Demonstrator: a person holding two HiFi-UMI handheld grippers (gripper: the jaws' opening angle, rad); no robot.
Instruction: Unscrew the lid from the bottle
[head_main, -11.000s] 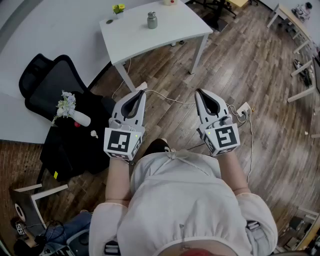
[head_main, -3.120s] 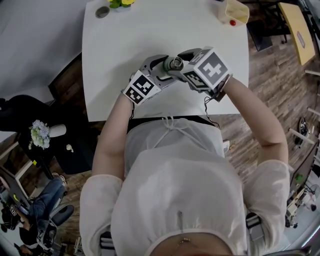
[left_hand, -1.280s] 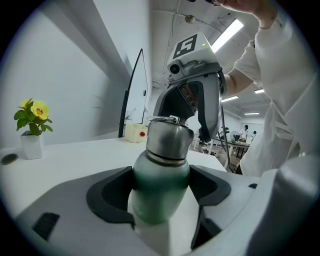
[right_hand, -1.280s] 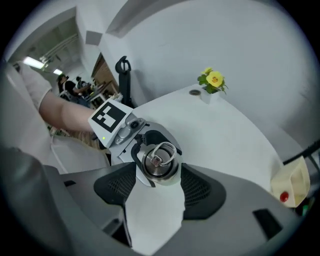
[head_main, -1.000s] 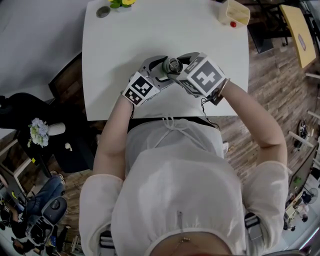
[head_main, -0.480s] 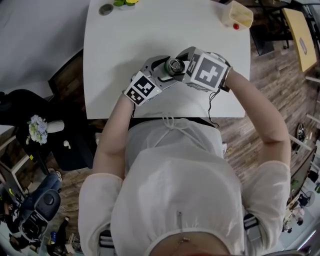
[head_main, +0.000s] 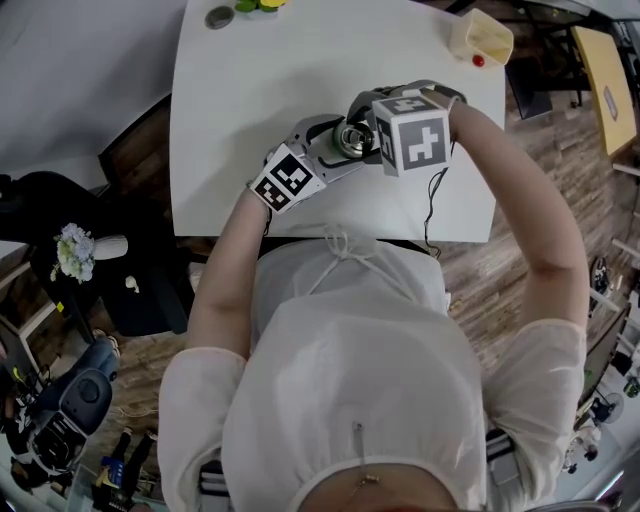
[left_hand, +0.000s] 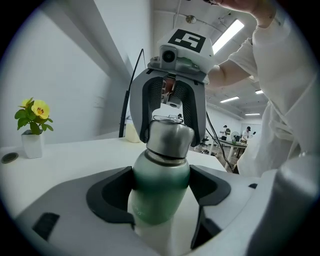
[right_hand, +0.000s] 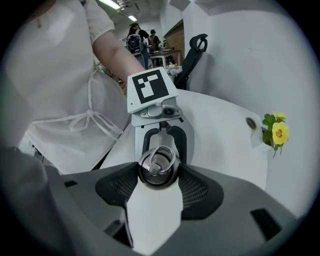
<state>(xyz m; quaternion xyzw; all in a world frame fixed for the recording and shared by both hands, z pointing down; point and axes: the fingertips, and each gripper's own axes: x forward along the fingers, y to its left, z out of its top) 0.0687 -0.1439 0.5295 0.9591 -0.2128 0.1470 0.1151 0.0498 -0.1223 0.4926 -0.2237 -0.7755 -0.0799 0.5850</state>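
A green metal bottle (left_hand: 159, 195) with a silver lid (left_hand: 169, 136) stands upright on the white table (head_main: 250, 90). My left gripper (left_hand: 161, 196) is shut on the bottle's body, its dark pads pressing both sides. My right gripper (right_hand: 159, 181) comes down from above and is shut on the lid (right_hand: 158, 165), which shows its ring handle from the top. In the head view the bottle (head_main: 350, 137) sits between the left gripper (head_main: 322, 150) and the right gripper (head_main: 372, 130). The bottle's base is hidden by the jaws.
A yellow flower in a small white pot (left_hand: 31, 131) and a dark round disc (head_main: 219, 16) stand at the table's far left. A pale yellow container (head_main: 481, 34) with a red ball (head_main: 478, 60) sits far right. A black chair (head_main: 60, 200) stands left of the table.
The right gripper has turned around the lid, its marker cube swinging up from below right of the bottle to its right. The left gripper and bottle have stayed in place.
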